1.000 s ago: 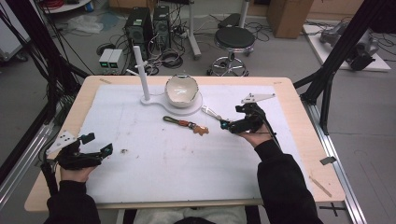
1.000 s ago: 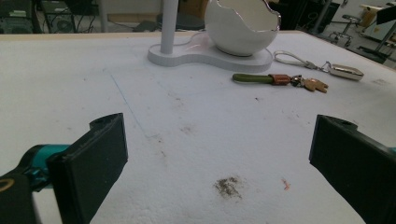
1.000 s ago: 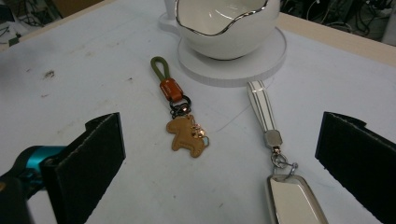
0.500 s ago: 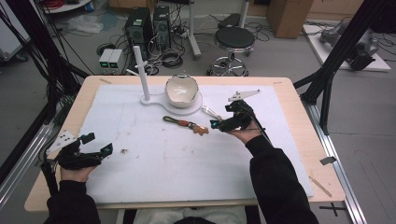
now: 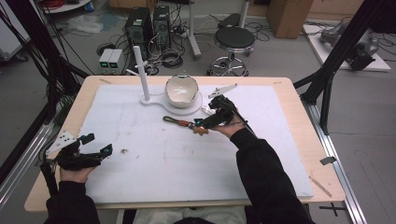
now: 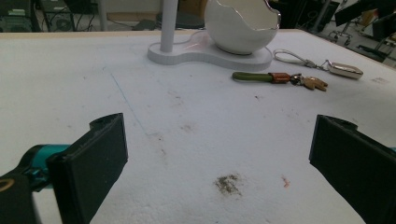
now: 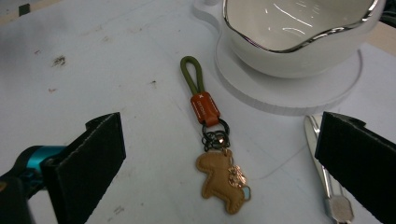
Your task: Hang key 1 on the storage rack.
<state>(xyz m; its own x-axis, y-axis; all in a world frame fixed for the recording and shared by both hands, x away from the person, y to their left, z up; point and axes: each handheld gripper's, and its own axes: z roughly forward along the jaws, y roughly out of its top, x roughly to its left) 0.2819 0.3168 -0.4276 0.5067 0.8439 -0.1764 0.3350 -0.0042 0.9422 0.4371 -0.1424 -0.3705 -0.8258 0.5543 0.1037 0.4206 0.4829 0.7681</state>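
Note:
A keychain [image 5: 183, 123] with a green loop, an orange clasp and a tan animal charm lies on the white mat in front of the bowl stand. My right gripper [image 5: 204, 119] hangs open just over its charm end. In the right gripper view the keychain [image 7: 204, 108] lies between the two spread jaws of that gripper [image 7: 224, 144], untouched. A white bowl [image 5: 181, 88] with a silver rim sits on a white stand with an upright post [image 5: 141, 70]. My left gripper [image 5: 98, 143] rests open near the table's front left, holding nothing; its own view shows the keychain [image 6: 275, 78] far ahead.
A second keychain with a silver tag [image 6: 345, 70] lies right of the stand; its metal strip [image 7: 327, 182] sits by my right jaw. The white mat [image 5: 154, 163] covers most of the wooden table. A stool [image 5: 236, 39] and electronics stand beyond the far edge.
My right gripper has moved left and a little nearer, from beside the silver tag to above the charm of the green keychain. The left gripper has stayed put.

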